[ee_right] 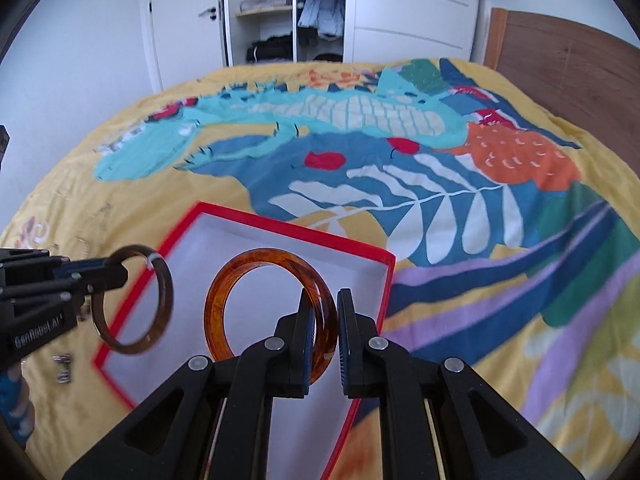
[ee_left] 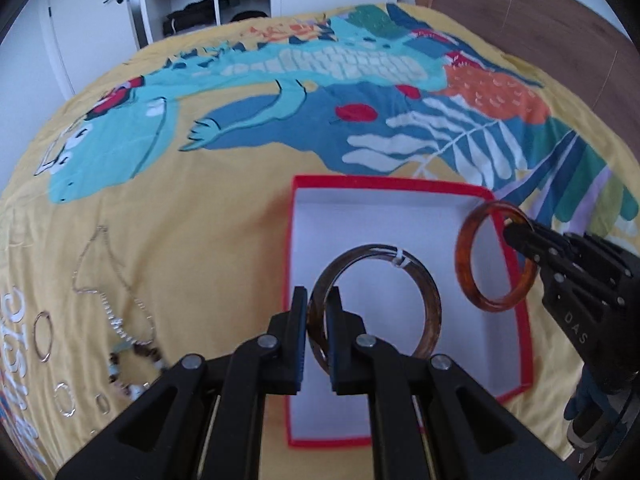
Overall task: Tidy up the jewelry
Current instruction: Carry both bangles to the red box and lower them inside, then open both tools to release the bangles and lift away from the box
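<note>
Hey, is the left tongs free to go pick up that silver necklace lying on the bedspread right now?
Probably not yet. The left tongs are shut on the dark brown bangle over the red-rimmed box. The silver necklace lies unobstructed on the bedspread.

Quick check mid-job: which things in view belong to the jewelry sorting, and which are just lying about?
Job:
- dark brown bangle, in left gripper
- amber bangle, in right gripper
- red-rimmed box
- chain necklace, beaded bracelet, silver rings on the bedspread

Lying about:
- printed bedspread
- wardrobe
- headboard
</note>
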